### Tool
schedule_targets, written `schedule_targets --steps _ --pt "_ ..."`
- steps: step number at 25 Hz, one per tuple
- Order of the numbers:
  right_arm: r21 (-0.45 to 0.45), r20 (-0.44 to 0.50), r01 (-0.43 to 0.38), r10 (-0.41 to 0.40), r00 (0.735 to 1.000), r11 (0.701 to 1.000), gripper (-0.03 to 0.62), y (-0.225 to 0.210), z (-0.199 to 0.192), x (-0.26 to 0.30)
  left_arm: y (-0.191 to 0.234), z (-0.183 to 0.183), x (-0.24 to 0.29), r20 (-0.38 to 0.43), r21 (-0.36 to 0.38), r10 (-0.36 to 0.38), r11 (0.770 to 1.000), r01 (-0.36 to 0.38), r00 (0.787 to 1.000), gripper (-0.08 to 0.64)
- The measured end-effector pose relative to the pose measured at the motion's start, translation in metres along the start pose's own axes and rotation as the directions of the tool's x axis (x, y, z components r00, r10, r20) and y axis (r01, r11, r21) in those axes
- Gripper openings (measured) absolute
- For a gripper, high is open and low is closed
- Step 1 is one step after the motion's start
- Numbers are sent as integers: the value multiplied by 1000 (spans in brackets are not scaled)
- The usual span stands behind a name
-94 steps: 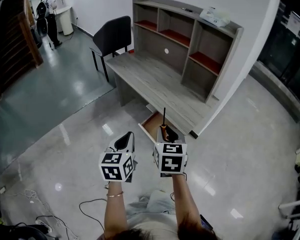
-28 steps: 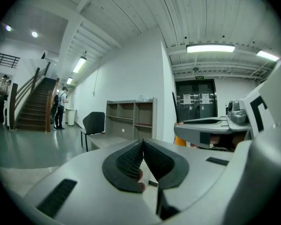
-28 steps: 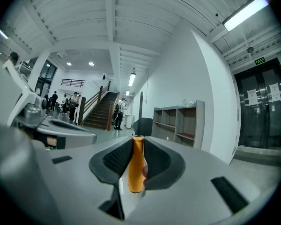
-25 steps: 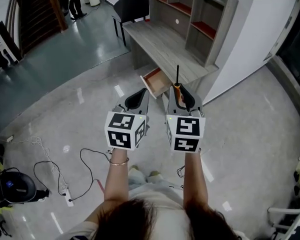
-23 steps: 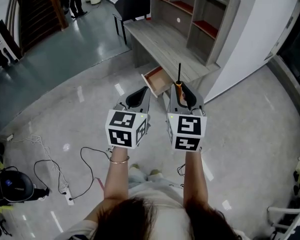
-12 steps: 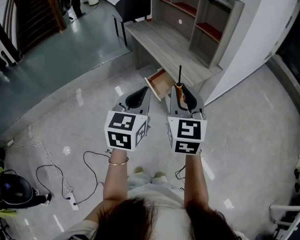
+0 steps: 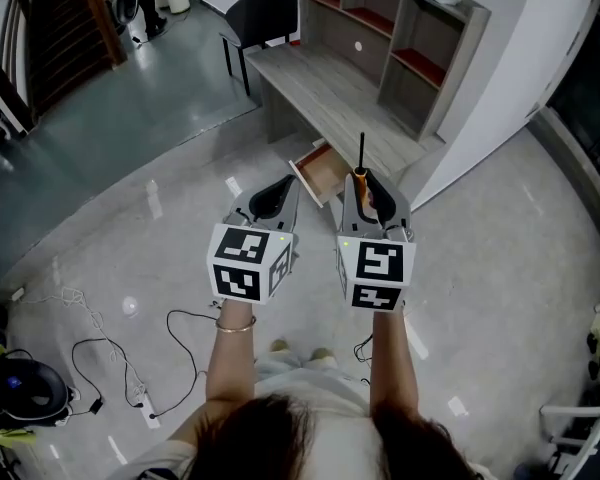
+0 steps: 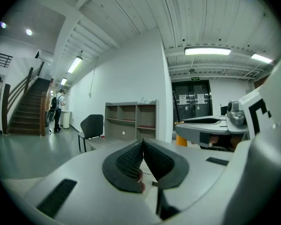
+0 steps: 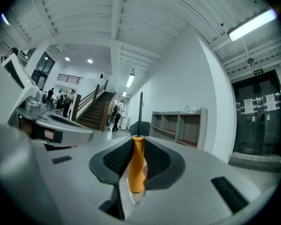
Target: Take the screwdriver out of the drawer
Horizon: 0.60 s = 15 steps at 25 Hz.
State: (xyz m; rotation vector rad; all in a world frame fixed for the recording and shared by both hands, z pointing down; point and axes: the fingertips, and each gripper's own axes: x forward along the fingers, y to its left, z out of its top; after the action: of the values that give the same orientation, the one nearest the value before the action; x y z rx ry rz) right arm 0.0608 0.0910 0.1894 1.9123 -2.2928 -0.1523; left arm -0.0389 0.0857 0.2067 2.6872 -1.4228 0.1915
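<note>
An orange-handled screwdriver (image 7: 360, 176) (image 9: 136, 165) with a thin dark shaft sticks up out of my right gripper (image 7: 373, 198) (image 9: 136, 149), whose jaws are shut on its handle. My left gripper (image 7: 265, 200) (image 8: 142, 150) is held beside it at the same height, jaws shut with nothing between them. Both grippers are raised well above the floor, away from the desk. The open wooden drawer (image 7: 320, 171) juts out from under the grey desk (image 7: 320, 93), just beyond the grippers in the head view.
A grey shelf unit (image 7: 400, 38) stands on the desk against the white wall. A black chair (image 7: 263, 10) sits at the desk's far end. Cables (image 7: 115, 363) and a black bag (image 7: 10, 393) lie on the shiny floor at lower left. A staircase (image 8: 28, 107) and people stand far off.
Both grippers stay raised with the screwdriver held upright. Over the last seconds the view has drawn back from the desk; in the last second only a slight drift.
</note>
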Motion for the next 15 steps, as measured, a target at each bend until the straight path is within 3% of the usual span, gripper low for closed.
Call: schedule_targets --steps 15 --pt "-6 -8 5 -5 1000 1000 87 14 3 15 16 6 4 7 8 -24 1000 24 1000 18"
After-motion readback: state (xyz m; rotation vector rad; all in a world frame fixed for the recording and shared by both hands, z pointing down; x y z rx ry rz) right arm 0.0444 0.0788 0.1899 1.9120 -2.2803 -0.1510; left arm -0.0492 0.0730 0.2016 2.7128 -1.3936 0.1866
